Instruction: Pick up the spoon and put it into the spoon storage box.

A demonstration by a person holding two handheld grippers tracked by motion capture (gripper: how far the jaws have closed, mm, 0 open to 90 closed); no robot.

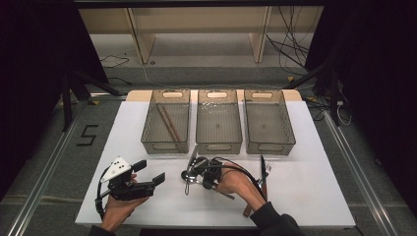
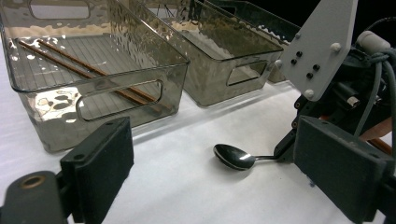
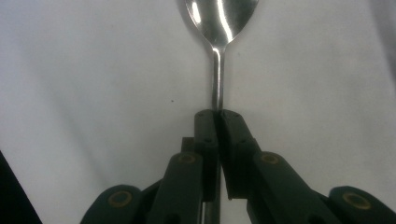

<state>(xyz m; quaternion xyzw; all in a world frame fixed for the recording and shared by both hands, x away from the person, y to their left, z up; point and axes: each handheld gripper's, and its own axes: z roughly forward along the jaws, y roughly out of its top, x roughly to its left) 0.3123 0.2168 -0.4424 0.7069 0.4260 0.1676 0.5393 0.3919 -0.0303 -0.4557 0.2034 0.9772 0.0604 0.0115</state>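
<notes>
A shiny metal spoon (image 3: 219, 18) lies on the white tabletop (image 1: 305, 187), its bowl (image 2: 233, 157) pointing away from my right gripper (image 3: 218, 114). That gripper is shut on the spoon's thin handle, pads pressed together around it, low over the table in the high view (image 1: 193, 175). My left gripper (image 1: 149, 172) hovers to the left of the spoon with its jaws wide open and nothing between them (image 2: 217, 179); the spoon lies a little beyond its pads.
Three smoky clear bins stand in a row at the back: the left bin (image 1: 165, 145) holds brown chopsticks (image 2: 84, 70), the middle bin (image 1: 219, 145) and right bin (image 1: 269, 145) look bare. A fork (image 1: 267, 167) and other cutlery lie right of my right hand.
</notes>
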